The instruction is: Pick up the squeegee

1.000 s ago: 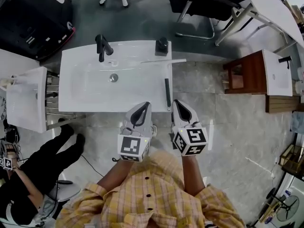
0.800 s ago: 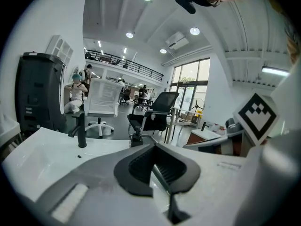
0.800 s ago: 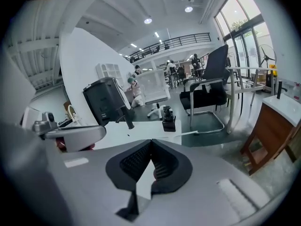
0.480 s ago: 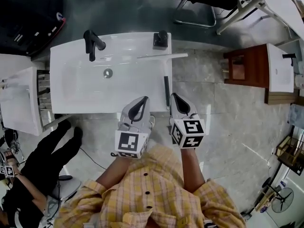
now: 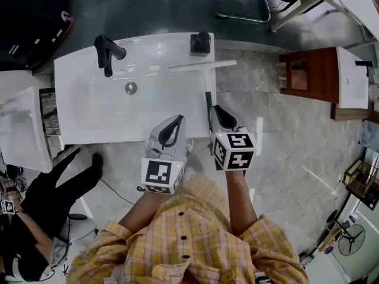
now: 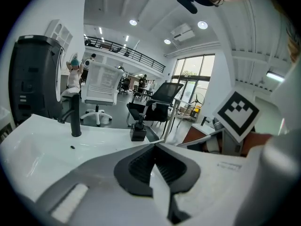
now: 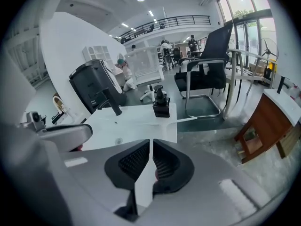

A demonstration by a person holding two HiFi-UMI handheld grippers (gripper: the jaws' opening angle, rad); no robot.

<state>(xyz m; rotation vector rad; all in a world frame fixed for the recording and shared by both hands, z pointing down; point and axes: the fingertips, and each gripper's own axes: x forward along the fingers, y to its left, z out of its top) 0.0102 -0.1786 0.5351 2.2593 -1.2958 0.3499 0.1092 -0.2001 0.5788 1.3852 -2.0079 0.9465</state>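
Head view: I am hovering my right gripper [image 5: 217, 112] by the squeegee [image 5: 208, 101] on the sink [image 5: 77, 76], jaws opening on nothing; my left gripper [image 5: 177, 122] is sitting closed, empty.

We see a grey stone floor [image 5: 278, 152], a black office chair [image 7: 218, 46], a brown wooden cabinet [image 5: 317, 70], tall windows [image 7: 247, 27] and round ceiling lights [image 6: 203, 25] in a bright hall with white walls.

We look down on an open office hall: a freestanding washbasin [image 5: 89, 117] on the tiled floor [image 5: 278, 141], office chairs [image 7: 217, 44], a balcony railing [image 7: 164, 20] overhead.
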